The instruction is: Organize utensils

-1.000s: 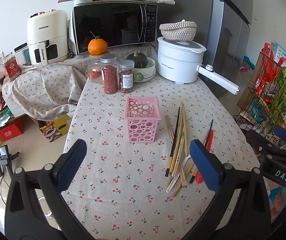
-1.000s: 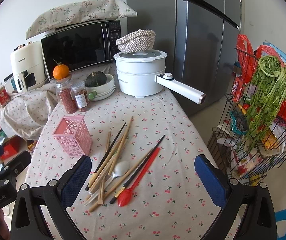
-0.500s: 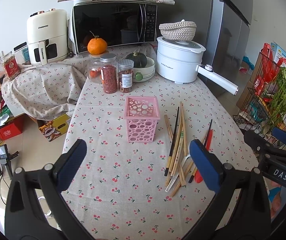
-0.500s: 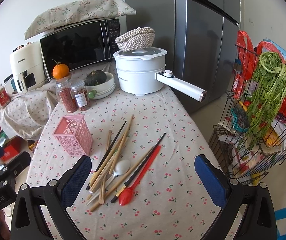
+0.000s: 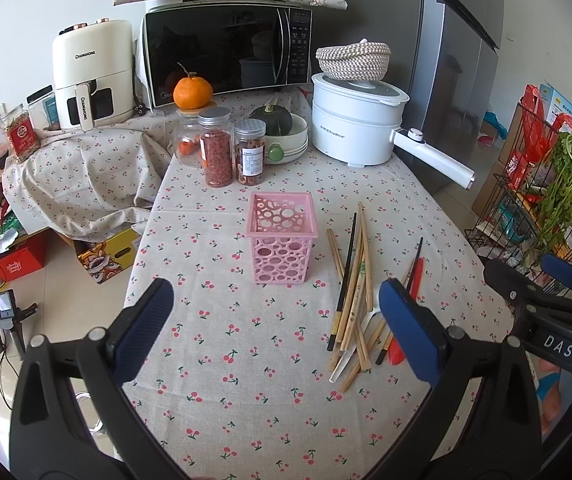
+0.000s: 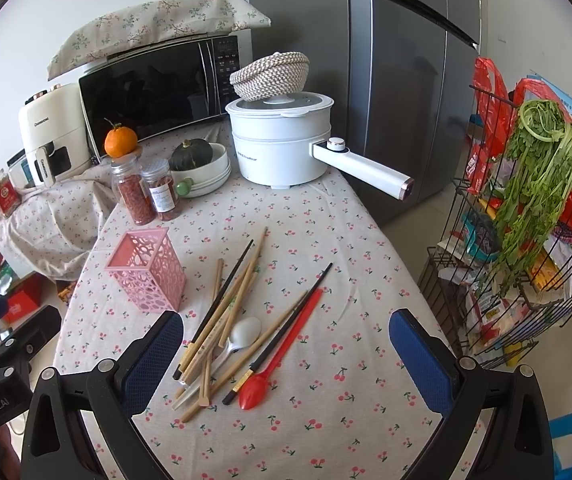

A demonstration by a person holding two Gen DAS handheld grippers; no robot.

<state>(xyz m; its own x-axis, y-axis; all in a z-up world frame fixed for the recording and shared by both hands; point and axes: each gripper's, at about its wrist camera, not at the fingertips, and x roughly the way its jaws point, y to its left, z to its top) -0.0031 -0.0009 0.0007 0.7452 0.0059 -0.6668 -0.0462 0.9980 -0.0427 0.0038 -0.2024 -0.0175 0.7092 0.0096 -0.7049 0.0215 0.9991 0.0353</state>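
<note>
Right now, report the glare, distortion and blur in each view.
Left wrist view: the fisheye bends the tall grey fridge; the black glass-fronted microwave mirrors the room; daylight is soft and the image is sharp. Right wrist view: the same bending; soft sheen on the white plastic spoon; dark corners.

— That pink holder [image 5: 281, 238], plastic?
— Yes, perforated, slightly glossy. The chopsticks [image 6: 228, 304] look like matt wood, the red spoon [image 6: 282, 354] shiny plastic.
— And underneath?
— A soft cloth tablecloth [image 5: 246, 380]; the fridge [image 6: 402, 80] is brushed metal.
</note>
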